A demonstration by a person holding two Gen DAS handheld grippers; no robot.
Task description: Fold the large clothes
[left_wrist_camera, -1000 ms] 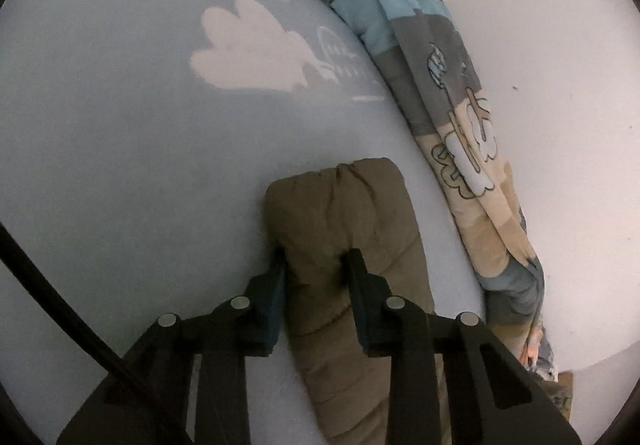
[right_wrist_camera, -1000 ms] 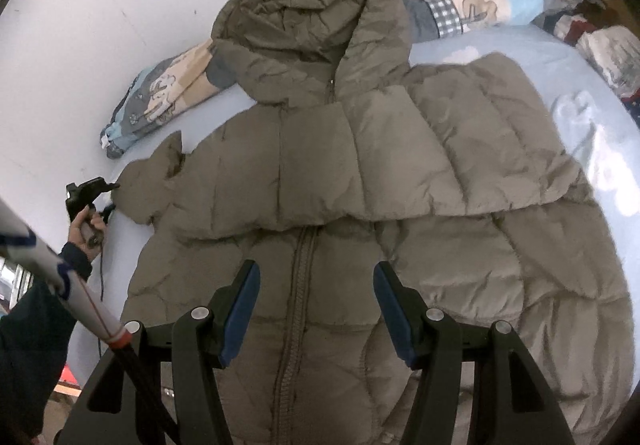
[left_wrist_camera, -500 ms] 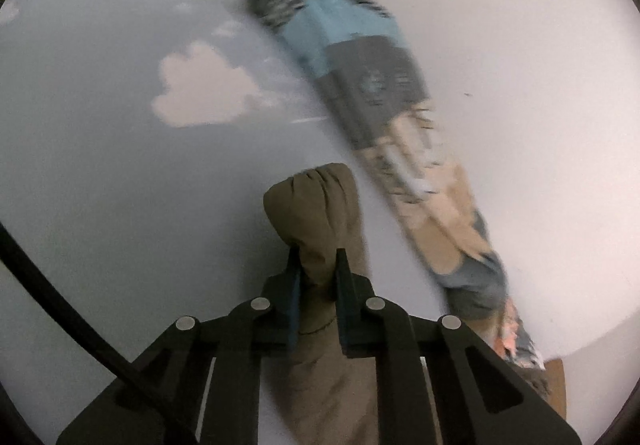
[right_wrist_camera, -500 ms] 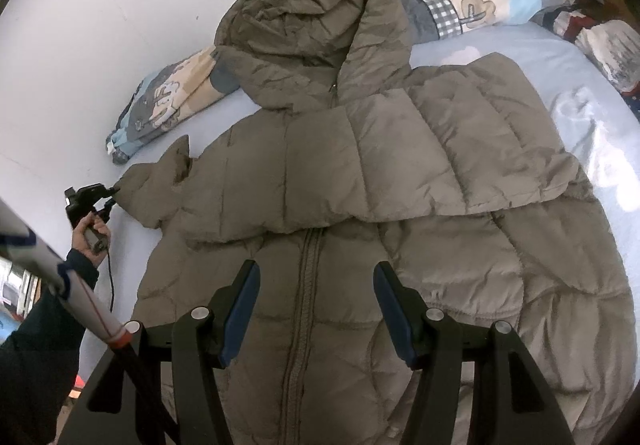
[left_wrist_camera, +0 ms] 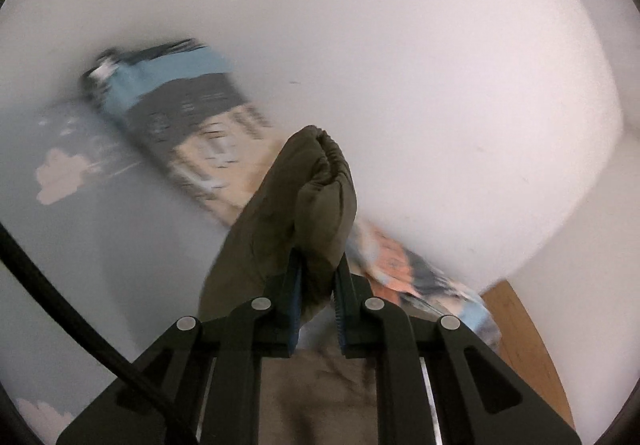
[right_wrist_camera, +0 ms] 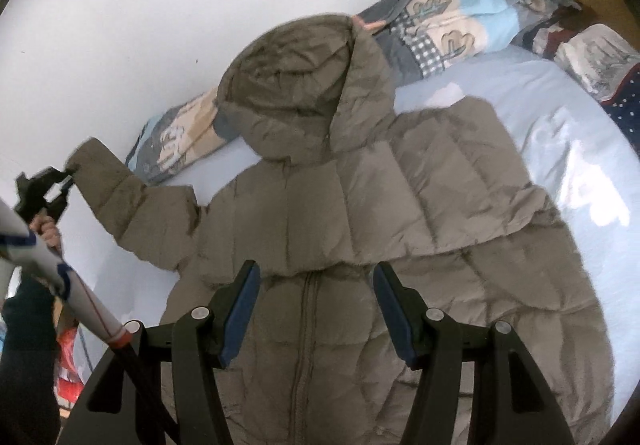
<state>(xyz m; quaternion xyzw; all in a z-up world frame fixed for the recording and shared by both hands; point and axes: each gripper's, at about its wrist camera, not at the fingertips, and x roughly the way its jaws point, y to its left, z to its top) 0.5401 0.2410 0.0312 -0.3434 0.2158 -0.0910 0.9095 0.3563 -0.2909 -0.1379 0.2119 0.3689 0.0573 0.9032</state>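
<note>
- Your left gripper (left_wrist_camera: 316,285) is clamped on the cuff end of the jacket's sleeve (left_wrist_camera: 296,213); the olive fabric bunches up between the blue pads and stands above the jaws.
- In the right wrist view that same gripper (right_wrist_camera: 60,185) holds the sleeve (right_wrist_camera: 120,197) lifted off the bed, near the bed's left edge by the wall, with your hand (right_wrist_camera: 46,231) below it.
- Your right gripper (right_wrist_camera: 316,305) is spread wide, nothing between its pads, hovering above the zipper (right_wrist_camera: 306,325).
- The puffer jacket (right_wrist_camera: 400,225) lies front-up across the middle of the bed (right_wrist_camera: 560,117), hood (right_wrist_camera: 296,85) toward the wall.
- A patterned blanket roll (right_wrist_camera: 460,17) runs along the bed's wall edge, behind the hood.
- The left wrist view is motion-blurred beyond the sleeve.
</note>
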